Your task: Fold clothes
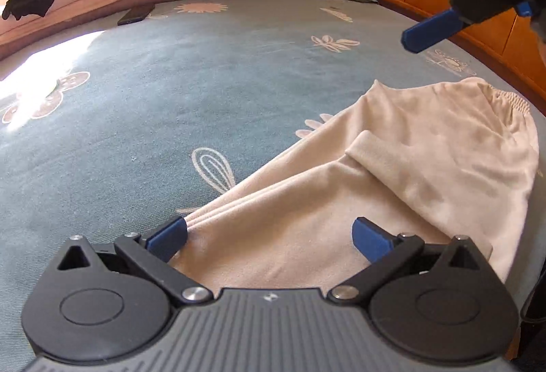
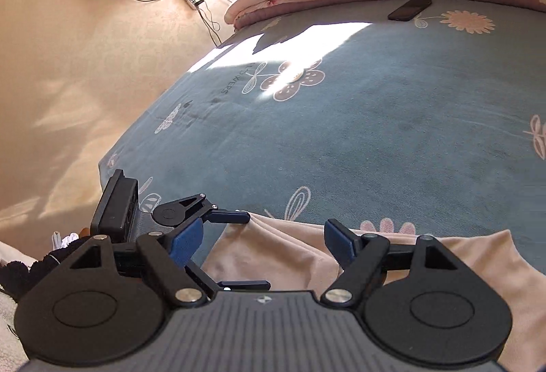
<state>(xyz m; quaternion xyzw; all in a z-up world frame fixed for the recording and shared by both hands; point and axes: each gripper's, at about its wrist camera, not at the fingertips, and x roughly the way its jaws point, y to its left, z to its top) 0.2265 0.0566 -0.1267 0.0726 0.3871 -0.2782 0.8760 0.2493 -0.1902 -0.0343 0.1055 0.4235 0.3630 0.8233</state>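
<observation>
**Operator A:** Report the status of each tool.

**Operator B:** The left tool (image 1: pixel 269 235) is spread wide, with the beige trousers (image 1: pixel 392 167) lying between its blue fingers (image 1: pixel 169 237). The left finger touches a bunched cloth edge, but nothing is pinched. The right tool (image 2: pixel 269 244) is also released and holds nothing. It hovers above the garment, seen at the upper right of the left wrist view.

**Operator A:** Location and orientation of the garment?

**Operator B:** The trousers lie on the blue flowered bed (image 1: pixel 204 82). In the left wrist view, the long axis runs from the lower centre toward the right edge, ending at the elastic waistband (image 1: pixel 512 99). One fold layer already sits across the middle.

**Operator A:** Which tool is nearer?

**Operator B:** The left tool is at the near, narrow end. The right tool is above the waistband end. Judgement: the next fold runs along that axis, near end toward waistband.
</observation>
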